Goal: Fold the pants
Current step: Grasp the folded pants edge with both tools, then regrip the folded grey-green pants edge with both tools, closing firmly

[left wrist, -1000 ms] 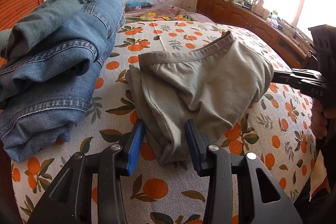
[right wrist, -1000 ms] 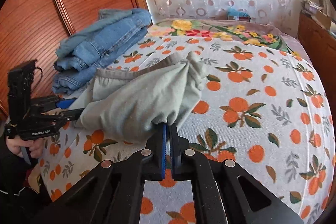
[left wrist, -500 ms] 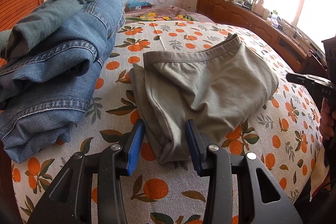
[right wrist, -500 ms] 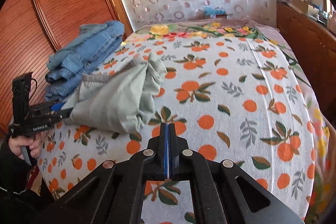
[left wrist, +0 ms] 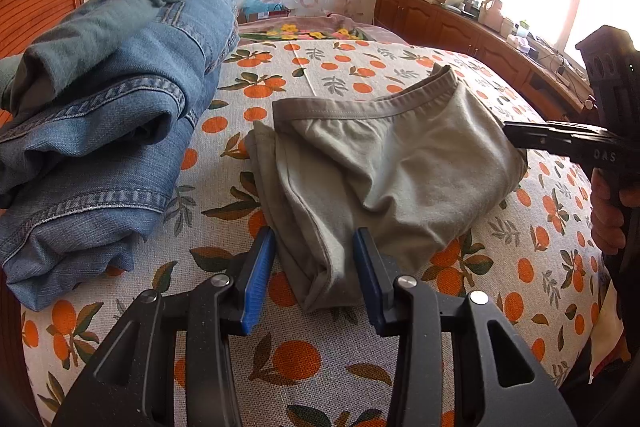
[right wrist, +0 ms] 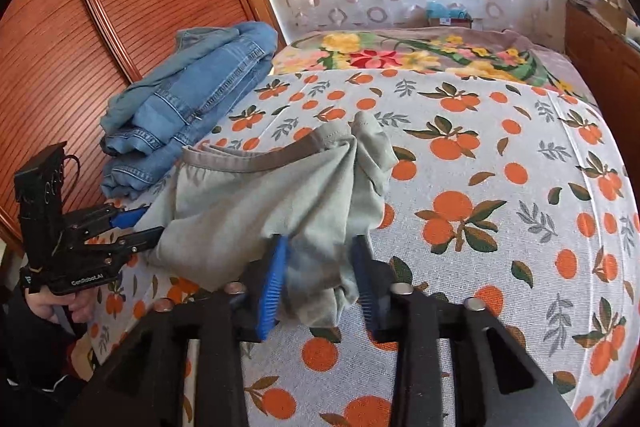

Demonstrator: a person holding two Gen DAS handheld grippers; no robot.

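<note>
Grey-green pants [left wrist: 384,167], folded into a loose bundle, lie on the bed cover [left wrist: 520,259] printed with oranges and leaves, near the front edge of the bed. Waistband [left wrist: 372,107] on the far side, slightly curled upward.

Left gripper [left wrist: 314,267]: jaws stand partly apart, blue pads either side of the near left corner of the pants. Fabric lies between the pads; whether the pads press it cannot be told from the left wrist view. In the right wrist view the same gripper [right wrist: 154,225] reaches in from the left, fingertips at the left edge of the cloth, held by a hand [right wrist: 64,311] at the lower left.

Right gripper [right wrist: 320,269]: jaws are opening, blue pads standing clear on both sides of a bunched fold of the pants that sits between them; a gap shows on each side. In the left wrist view it [left wrist: 516,137] comes in from the right, tips at the right edge of the pants.

Stack of folded blue jeans [left wrist: 104,115] sits at the far left of the bed, just beside the pants, by the wooden headboard [right wrist: 120,27]. Floral blanket [right wrist: 420,55] at the far end. Wooden cabinet [left wrist: 448,27] along the right wall
</note>
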